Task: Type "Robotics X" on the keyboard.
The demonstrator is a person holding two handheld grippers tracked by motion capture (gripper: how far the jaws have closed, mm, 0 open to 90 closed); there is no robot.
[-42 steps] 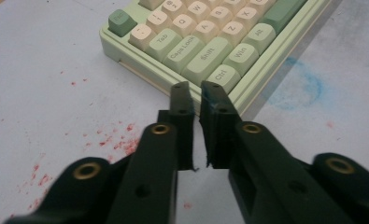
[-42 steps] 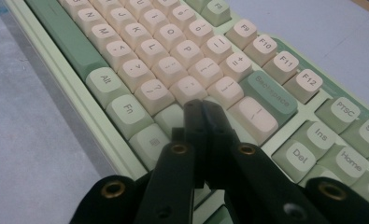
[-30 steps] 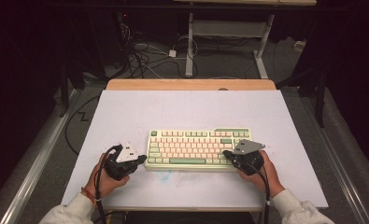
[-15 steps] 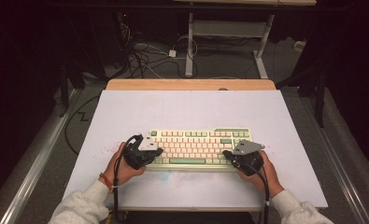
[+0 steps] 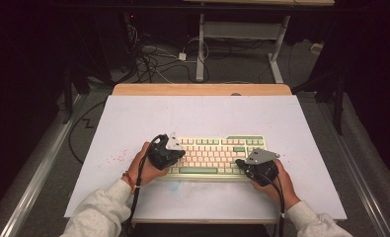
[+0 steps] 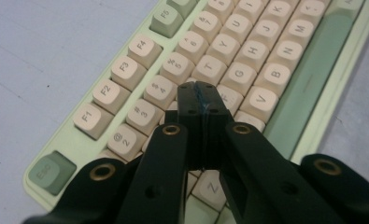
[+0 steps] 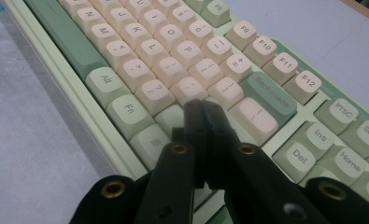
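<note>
**Inspector:** You are working the keyboard (image 5: 214, 157); it is lying flat on the bench (image 5: 202, 118), near the front edge, square to you. Your left gripper (image 6: 202, 93) is clenched with nothing between the jaws; its tip is hanging over the left letter keys, around the R and F, and I cannot tell whether it is touching a cap. Your right gripper (image 7: 202, 109) is likewise clenched and empty; it is sitting over the right end of the letter block, just short of the Backspace key (image 7: 268, 95).

**Operator:** How should I be pressing?

**Inspector:** In my judgement, you are best using each closed tip as a single finger; you should be coming down square on the middle of one cap, not straddling two; keep the jaws clenched so the tip is not splitting across neighbours; lift clear before shifting sideways.

**Operator:** Any containers to note?

**Inspector:** I am seeing none on the bench; nothing is holding anything; the keyboard is standing alone on the white sheet.
</note>
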